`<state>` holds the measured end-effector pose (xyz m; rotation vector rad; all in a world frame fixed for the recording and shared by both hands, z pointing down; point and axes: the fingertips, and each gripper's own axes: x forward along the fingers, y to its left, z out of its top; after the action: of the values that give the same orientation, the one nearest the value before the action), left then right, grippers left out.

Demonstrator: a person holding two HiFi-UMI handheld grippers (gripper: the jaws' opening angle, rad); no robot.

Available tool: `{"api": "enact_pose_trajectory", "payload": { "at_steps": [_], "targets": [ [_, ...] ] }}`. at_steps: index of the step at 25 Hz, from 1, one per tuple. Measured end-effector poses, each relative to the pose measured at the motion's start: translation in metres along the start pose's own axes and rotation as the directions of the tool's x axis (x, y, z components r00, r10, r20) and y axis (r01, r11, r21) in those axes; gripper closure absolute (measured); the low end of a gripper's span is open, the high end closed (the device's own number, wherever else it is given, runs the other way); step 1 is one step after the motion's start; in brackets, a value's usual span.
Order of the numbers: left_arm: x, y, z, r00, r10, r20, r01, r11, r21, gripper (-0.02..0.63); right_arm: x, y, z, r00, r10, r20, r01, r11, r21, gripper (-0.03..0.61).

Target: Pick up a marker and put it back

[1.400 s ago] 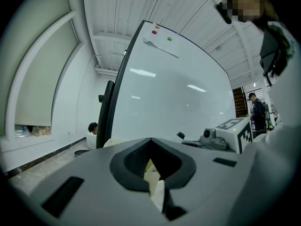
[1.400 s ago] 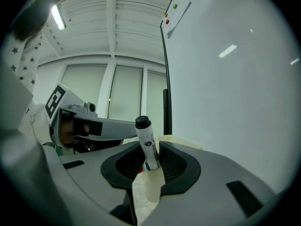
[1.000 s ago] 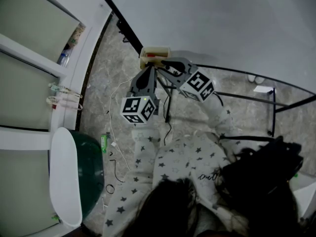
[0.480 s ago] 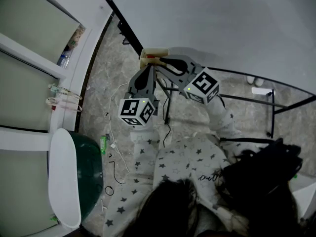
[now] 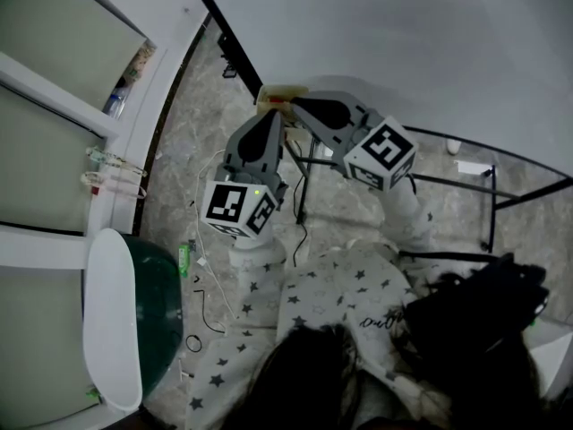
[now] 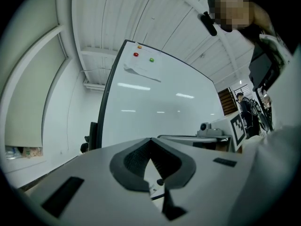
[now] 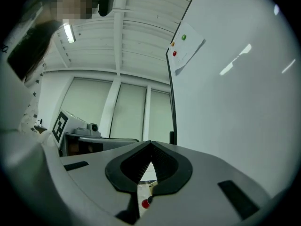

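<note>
A small cream tray (image 5: 276, 94) hangs at the whiteboard's (image 5: 403, 43) lower edge. My right gripper (image 5: 294, 105) reaches over the tray with its tips at it. In the right gripper view its jaws (image 7: 151, 145) are shut tip to tip, with nothing seen between the pads. A red marker end (image 7: 145, 203) shows below them through the gap. My left gripper (image 5: 274, 116) points at the tray from just below. Its jaws (image 6: 151, 141) are shut with nothing in them.
The whiteboard (image 6: 155, 112) carries a paper sheet (image 6: 143, 70) with small round magnets. Its black stand frame (image 5: 491, 186) runs along the marble floor at the right. A green bin with a white lid (image 5: 125, 316) stands at the left, with cables (image 5: 210, 240) beside it.
The right gripper has moved up and forward over the tray and now covers most of it. The left gripper has drawn slightly back and to the left.
</note>
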<state>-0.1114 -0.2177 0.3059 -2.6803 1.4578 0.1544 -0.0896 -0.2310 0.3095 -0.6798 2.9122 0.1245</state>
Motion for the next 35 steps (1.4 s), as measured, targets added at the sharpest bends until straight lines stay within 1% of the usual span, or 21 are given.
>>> {"api": "enact_pose_trajectory", "payload": {
  "at_steps": [4,8,12,18,29,35],
  "targets": [
    [-0.004,-0.007,0.01,1.0,-0.014,0.004,0.014,1.0,0.019,0.614,-0.004,0.005,0.01,1.0,0.014,0.011,-0.014,1.0,0.009,0.572],
    [-0.008,-0.012,0.014,1.0,-0.016,-0.003,0.016,1.0,0.006,0.614,-0.005,0.007,0.015,1.0,0.016,0.013,-0.016,1.0,0.006,0.572],
    [-0.007,-0.012,0.013,1.0,-0.027,0.009,0.027,1.0,0.009,0.614,-0.005,0.009,0.015,1.0,0.018,0.011,-0.018,1.0,0.011,0.572],
    [-0.007,-0.012,0.01,0.999,-0.034,0.007,0.034,0.999,0.014,0.614,-0.005,0.008,0.013,1.0,0.019,0.005,-0.019,1.0,0.015,0.572],
    [-0.008,-0.012,0.012,1.0,-0.018,-0.008,0.018,1.0,0.004,0.614,-0.002,0.01,0.009,1.0,0.031,0.0,-0.031,0.999,0.012,0.572],
    [-0.008,-0.011,0.009,1.0,-0.027,0.002,0.027,1.0,0.015,0.614,-0.002,0.01,0.008,1.0,0.03,-0.006,-0.03,1.0,0.007,0.572]
  ]
}}
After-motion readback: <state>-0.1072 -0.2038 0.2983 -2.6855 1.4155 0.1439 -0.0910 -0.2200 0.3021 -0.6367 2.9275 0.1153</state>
